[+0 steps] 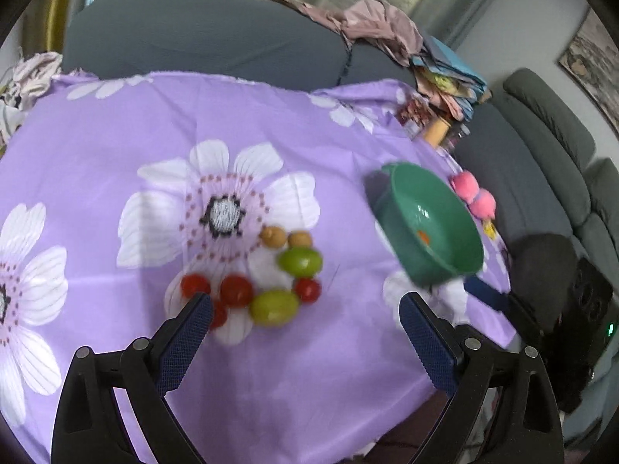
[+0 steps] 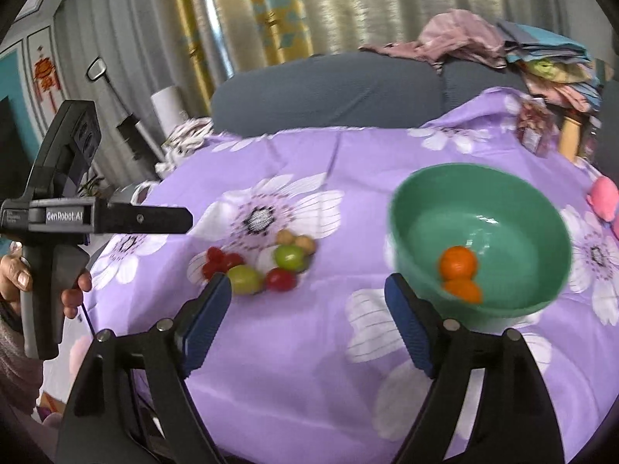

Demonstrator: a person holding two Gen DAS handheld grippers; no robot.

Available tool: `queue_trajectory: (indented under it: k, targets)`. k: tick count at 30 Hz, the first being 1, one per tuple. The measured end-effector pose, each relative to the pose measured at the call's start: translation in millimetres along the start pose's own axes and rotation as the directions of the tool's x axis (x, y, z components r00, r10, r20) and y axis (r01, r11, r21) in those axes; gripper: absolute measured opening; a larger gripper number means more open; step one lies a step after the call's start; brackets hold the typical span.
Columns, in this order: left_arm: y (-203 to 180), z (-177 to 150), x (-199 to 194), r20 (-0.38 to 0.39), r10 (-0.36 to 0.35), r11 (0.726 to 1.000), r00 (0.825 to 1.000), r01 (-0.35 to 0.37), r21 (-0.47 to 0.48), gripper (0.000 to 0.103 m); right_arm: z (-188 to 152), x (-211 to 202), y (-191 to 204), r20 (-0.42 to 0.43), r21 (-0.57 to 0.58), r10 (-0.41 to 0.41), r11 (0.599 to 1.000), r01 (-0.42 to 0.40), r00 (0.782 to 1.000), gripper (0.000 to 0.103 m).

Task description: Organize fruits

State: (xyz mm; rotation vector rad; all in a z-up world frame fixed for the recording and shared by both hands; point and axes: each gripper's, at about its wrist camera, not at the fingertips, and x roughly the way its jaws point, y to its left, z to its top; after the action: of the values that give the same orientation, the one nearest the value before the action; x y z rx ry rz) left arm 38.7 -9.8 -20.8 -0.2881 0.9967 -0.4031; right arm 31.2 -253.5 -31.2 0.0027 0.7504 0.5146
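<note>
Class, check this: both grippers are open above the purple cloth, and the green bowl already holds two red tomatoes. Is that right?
Not quite. The green bowl holds two orange fruits, not red tomatoes, as the right wrist view shows. The tomatoes lie on the cloth. The rest stands.

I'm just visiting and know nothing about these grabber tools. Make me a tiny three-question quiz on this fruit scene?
1. True or false: both oranges lie inside the green bowl.
2. How many green fruits sit loose on the purple cloth?
3. Is the left gripper or the right gripper holding fruit? A left, B right, C neither.

Key: 1 true. 2 two. 3 C, both stand open.
</note>
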Motion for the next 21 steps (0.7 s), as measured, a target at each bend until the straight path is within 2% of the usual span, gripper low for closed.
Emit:
queue_trajectory:
  k: [4,6,11,16,21]
  targets:
    - [21,-21,3,-0.018,-0.101,0.993,0.995,0.099,-0.063,0.097,-8,12,21,-0.051,-0.052,0.054,0.997,-0.057,0.997,0.082]
    - [29,-27,6,-0.046,-0.118,0.988,0.992,0.112,-0.107,0.098,-12,19,29,-0.075,-0.067,0.069,0.995,-0.074,0.995,0.082]
    - [24,-28,14,-0.057,0.032,0.999,0.998,-0.035,-0.041,0.098,-16,39,38,-0.131,-0.054,0.094,0.993,-0.102,0.987,0.082]
    - [20,-29,21,-0.062,0.110,0.993,0.992,-0.108,0.039,0.098,-21,55,41,-0.177,-0.042,0.102,0.993,-0.111,0.979,0.082]
    - [19,-29,25,-0.056,0.137,0.988,0.989,-0.132,0.085,0.098,-21,66,42,-0.198,-0.033,0.106,0.993,-0.114,0.975,0.082]
